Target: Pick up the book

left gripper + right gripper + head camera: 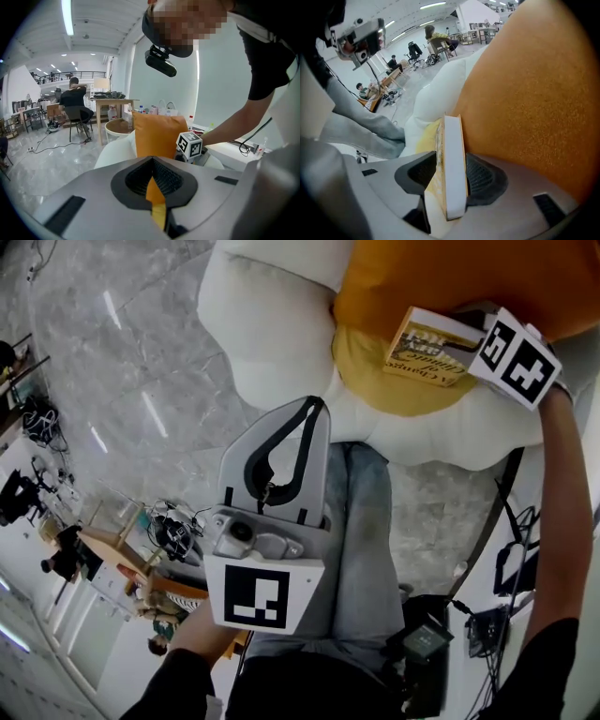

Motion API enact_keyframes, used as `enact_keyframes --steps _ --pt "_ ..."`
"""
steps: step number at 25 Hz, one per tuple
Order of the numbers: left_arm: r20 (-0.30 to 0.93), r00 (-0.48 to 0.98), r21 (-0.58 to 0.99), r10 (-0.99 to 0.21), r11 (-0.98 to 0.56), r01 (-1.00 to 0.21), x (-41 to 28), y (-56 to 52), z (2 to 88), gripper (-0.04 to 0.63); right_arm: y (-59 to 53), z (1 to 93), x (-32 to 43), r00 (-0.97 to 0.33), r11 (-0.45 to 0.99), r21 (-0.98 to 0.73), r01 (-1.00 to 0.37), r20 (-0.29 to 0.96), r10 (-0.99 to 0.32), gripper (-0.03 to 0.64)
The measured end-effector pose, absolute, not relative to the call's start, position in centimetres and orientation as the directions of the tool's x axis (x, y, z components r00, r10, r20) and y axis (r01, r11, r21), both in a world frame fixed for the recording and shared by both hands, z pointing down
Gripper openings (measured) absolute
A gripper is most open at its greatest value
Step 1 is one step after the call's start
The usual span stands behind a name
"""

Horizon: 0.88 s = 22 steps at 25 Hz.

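My right gripper grasps the book: ridged black pads press on both yellow covers, and the smooth white page block faces me. The cover carries dark print that is too small for me to read. The book sits against a grainy orange cushion, over a yellow cushion on a puffy white seat. My left gripper, with its smooth grey shell, is clenched on nothing over a grey trouser leg.
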<state>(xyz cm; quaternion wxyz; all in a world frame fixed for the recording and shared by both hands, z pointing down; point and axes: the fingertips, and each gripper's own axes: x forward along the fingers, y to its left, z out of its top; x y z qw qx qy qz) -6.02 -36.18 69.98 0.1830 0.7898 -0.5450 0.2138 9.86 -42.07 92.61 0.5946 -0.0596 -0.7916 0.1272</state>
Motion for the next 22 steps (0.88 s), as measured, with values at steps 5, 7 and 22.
enact_keyframes --steps 5,7,22 --pt "0.548 0.307 0.049 -0.778 -0.336 -0.940 -6.4 -35.9 69.2 0.011 -38.1 89.6 9.7 -0.210 0.839 -0.544 0.014 0.819 0.534 0.192" --pt "0.550 0.308 0.051 -0.776 -0.337 -0.940 -6.2 -36.0 69.0 0.010 -36.2 90.4 9.9 -0.155 0.833 -0.551 0.056 0.819 0.552 0.199" --pt "0.516 0.311 0.040 -0.798 -0.340 -0.940 -5.2 -35.7 67.9 0.010 -32.7 95.3 10.6 -0.132 0.948 -0.318 -0.010 0.940 0.314 0.161"
